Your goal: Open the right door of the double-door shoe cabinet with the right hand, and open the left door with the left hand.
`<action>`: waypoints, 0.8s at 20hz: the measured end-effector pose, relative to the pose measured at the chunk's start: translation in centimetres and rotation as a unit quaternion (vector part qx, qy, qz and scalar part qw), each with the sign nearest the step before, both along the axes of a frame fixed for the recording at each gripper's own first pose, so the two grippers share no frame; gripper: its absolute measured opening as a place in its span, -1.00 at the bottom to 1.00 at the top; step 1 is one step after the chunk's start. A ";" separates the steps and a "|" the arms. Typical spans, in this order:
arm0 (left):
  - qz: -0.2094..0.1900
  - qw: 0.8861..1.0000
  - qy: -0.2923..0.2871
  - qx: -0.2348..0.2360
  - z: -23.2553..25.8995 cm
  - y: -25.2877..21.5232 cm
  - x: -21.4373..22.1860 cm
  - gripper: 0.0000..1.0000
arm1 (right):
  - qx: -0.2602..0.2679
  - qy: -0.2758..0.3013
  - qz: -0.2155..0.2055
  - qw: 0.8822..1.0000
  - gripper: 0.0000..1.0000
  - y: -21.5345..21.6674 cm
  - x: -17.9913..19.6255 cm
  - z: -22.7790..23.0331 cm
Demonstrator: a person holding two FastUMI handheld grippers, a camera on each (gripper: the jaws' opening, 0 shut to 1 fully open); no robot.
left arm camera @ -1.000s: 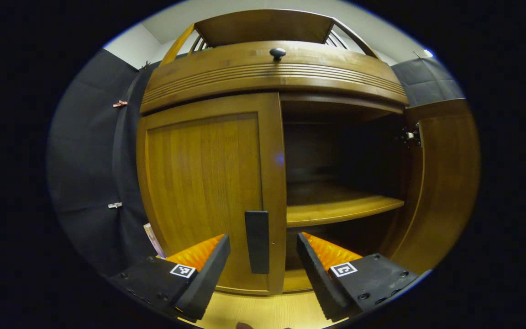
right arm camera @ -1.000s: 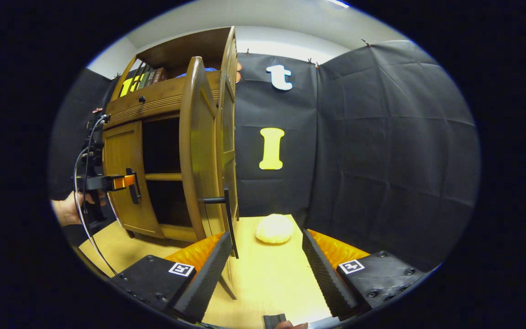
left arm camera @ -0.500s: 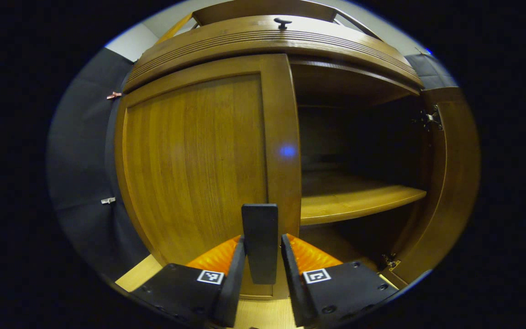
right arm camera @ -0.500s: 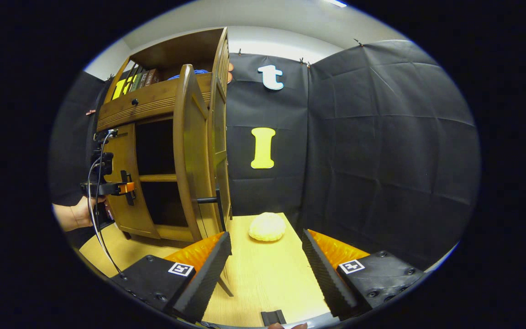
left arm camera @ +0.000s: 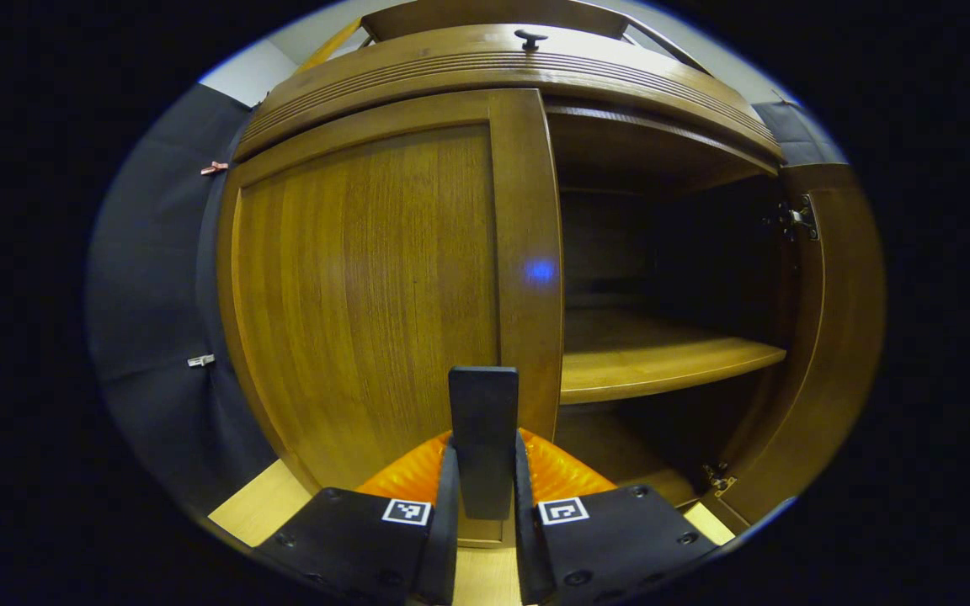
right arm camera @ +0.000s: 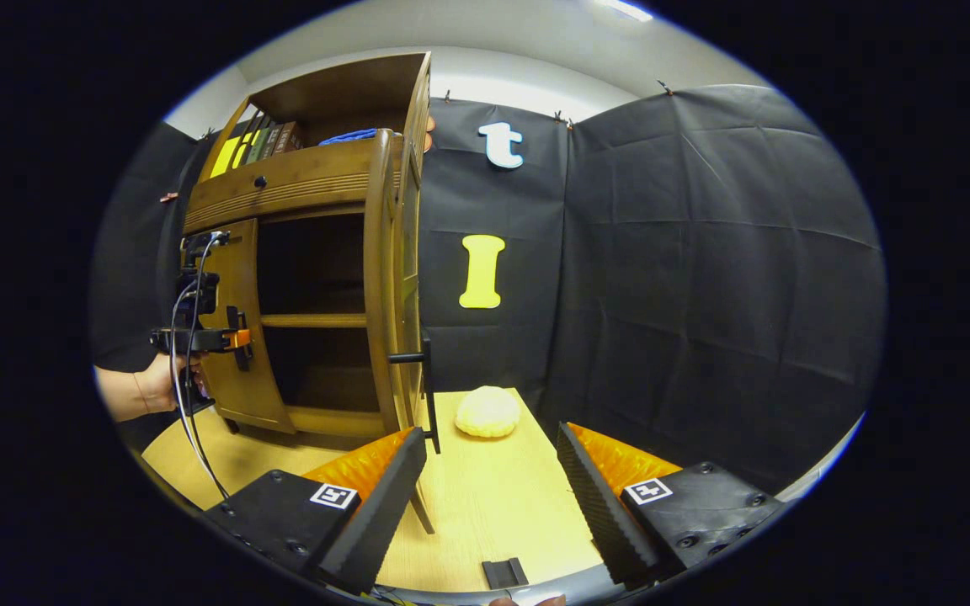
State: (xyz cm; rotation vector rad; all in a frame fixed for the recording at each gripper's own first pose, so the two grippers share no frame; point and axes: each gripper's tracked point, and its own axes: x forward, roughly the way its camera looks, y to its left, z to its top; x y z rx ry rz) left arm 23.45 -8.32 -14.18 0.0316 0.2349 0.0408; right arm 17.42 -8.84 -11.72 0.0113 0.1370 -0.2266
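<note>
The left gripper [left arm camera: 483,505] is closed on the left door's [left arm camera: 367,295] rigid handle [left arm camera: 483,438], judged a firm, non-slip hold for swinging stiff wood.

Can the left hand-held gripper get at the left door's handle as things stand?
Probably yes: the left hand-held gripper already has its fingers closed on both sides of the handle of the shut left door. Nothing sits between them, so a pull looks feasible.
</note>
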 end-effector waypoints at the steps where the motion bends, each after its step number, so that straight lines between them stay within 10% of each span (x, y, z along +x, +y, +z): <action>1: -0.001 1.000 0.000 -0.003 0.1 0.1 -0.4 -0.36 | -0.002 0.001 0.001 1.000 0.98 0.3 0.1 0.1; 16: -0.031 1.000 0.000 -0.005 0.5 3.0 -8.9 -0.36 | 0.000 -0.003 0.065 0.998 0.99 9.0 2.4 0.3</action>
